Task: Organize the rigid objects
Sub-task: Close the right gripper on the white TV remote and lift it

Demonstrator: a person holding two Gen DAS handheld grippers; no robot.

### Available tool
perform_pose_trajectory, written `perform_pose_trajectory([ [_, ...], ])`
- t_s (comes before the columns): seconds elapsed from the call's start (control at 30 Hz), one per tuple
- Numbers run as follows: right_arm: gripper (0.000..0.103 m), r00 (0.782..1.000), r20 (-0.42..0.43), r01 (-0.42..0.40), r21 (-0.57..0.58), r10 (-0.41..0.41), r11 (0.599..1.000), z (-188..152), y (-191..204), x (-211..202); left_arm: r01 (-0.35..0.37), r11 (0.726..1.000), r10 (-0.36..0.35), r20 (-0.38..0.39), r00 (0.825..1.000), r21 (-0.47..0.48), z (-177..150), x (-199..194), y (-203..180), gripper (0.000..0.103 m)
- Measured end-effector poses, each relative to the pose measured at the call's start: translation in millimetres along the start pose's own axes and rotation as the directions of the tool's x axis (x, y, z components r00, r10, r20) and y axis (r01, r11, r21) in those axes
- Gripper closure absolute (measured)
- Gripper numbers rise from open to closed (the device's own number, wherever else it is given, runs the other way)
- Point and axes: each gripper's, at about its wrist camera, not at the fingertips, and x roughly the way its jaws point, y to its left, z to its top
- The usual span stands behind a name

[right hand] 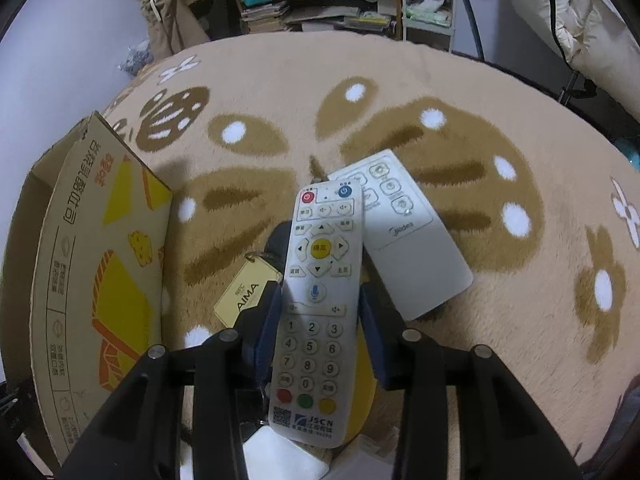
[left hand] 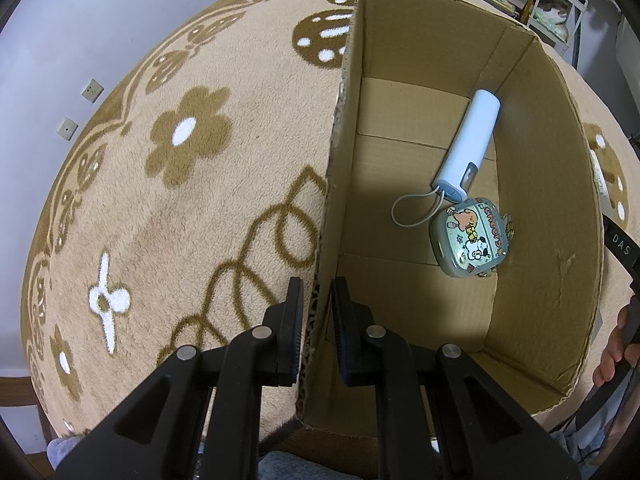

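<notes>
- Straddling the near wall of the cardboard box (left hand: 460, 208), your left gripper (left hand: 316, 292) has one finger outside and one inside; a narrow gap shows on each side of the cardboard edge, so the fingers look close but not clamped, and you cannot count on a firm hold.
- Your right gripper (right hand: 320, 312) flanks the white TV remote (right hand: 316, 304) at its middle; the left pad appears to touch the casing, while a small gap shows at the right pad, so whether the pinch is complete cannot be told.
- The TV remote lies face up on the rug (right hand: 500, 300), its far end overlapping the flat white remote (right hand: 404, 236); a yellow key tag (right hand: 246, 294) sits just beside it on the left.
- Its long axis runs along your fingers, power buttons pointing away from you, coloured buttons and logo toward you.
- Risk: a grip this near the middle on smooth plastic may let the remote pivot or slip, judged from the narrow contact.
- Risk: lifting may drag the flat remote, since the two overlap.
- Risk: the box, just left of the remote, may shift if your left hold is loose.
- Inside the box rest a pale blue tube (left hand: 468, 148) and a sticker-covered case (left hand: 468, 238), touching.
</notes>
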Motion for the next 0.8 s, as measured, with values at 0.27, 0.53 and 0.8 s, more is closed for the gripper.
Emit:
perform_pose_trajectory([
  [0.27, 0.060, 0.999, -0.013, 0.032, -0.068, -0.033, 0.997, -2, 11, 2, 0.002, 1.000, -0.002, 0.000, 1.000, -0.002, 0, 0, -1, 0.089],
  [0.53, 0.060, 0.997, 0.048, 0.072, -0.109, -0.067, 0.991, -5, 14, -11, 0.004, 1.000, -0.004, -0.001, 1.000, -0.003, 0, -2, -1, 0.089],
  [0.8, 0.060, 0.987, 0.150, -0.055, -0.041, 0.061, 0.998, 14, 14, -57, 0.004, 1.000, -0.004, -0.001, 1.000, -0.003, 0, -2, -2, 0.089],
])
